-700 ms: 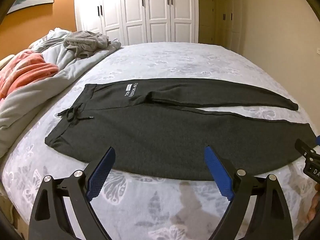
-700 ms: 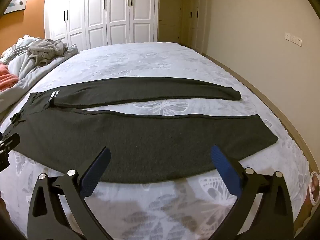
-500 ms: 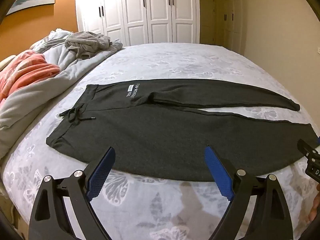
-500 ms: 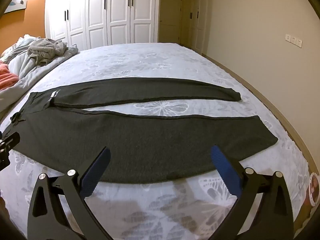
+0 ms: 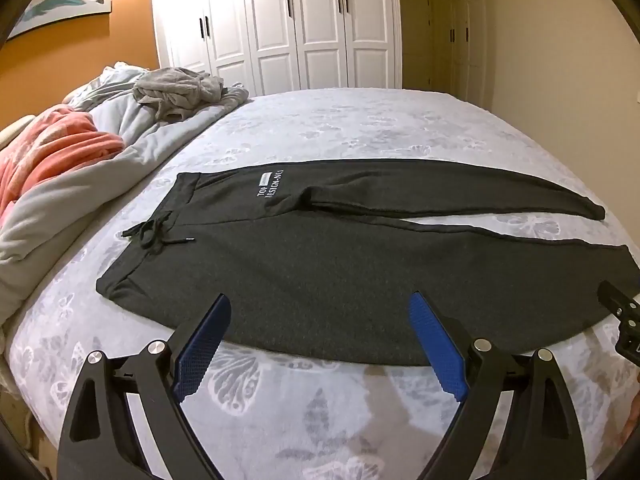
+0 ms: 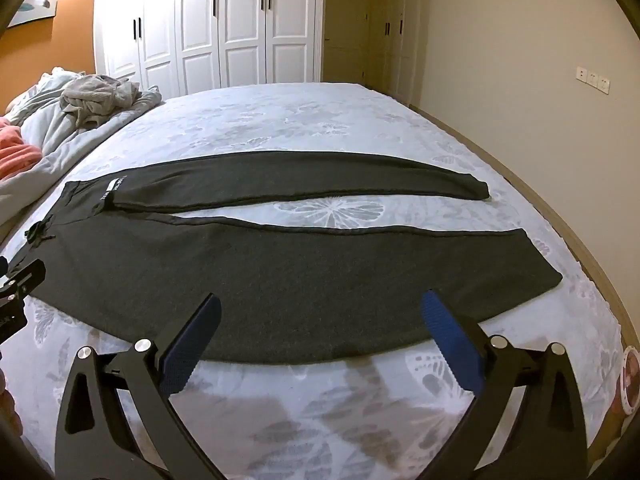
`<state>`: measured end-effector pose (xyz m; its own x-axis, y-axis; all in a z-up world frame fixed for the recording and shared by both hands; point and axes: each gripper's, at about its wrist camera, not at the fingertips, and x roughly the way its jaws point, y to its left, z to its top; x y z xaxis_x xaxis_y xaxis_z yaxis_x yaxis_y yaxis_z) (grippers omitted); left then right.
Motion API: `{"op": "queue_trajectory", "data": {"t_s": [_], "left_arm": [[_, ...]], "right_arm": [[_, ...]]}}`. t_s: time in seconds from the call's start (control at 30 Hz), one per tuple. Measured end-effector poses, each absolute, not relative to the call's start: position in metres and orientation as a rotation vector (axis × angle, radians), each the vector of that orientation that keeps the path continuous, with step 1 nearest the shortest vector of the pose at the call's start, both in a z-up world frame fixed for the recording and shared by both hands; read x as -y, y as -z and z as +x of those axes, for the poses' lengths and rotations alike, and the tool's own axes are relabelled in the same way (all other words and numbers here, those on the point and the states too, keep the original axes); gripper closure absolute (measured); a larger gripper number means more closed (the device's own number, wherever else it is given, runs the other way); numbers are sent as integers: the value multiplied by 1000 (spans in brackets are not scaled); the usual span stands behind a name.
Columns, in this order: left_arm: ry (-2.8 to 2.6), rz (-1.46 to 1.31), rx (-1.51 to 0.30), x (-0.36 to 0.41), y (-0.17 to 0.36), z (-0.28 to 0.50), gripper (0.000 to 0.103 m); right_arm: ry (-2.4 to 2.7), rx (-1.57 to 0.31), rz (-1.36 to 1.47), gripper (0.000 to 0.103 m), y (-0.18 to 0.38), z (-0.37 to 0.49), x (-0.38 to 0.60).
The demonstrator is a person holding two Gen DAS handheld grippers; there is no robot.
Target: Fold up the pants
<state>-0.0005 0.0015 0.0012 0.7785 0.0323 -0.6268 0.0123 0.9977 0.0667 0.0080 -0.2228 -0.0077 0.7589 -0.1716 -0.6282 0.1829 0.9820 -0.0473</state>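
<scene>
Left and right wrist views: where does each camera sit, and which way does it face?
Left wrist: behind the open left gripper, angled down at the pants waistband half; right gripper's tip at right edge.
Right wrist: behind the open right gripper, facing the leg cuffs.
Shared: pants, bed, wardrobe.

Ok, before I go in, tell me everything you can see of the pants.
The pants are dark charcoal, a soft knit by the look, lying flat and unfolded on the floral bedsheet. Waistband to the left, with a tied drawstring and white lettering near the hip; the two legs run right, slightly apart. Neither gripper touches them.
</scene>
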Motion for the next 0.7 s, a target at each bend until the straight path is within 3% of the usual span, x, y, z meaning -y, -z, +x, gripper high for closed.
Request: {"op": "queue_trajectory", "data": {"t_s": [0.7], "left_arm": [[-19, 82, -693, -2, 6, 2, 16]], "right_arm": [[190, -692, 18, 5, 11, 8, 224]]}}
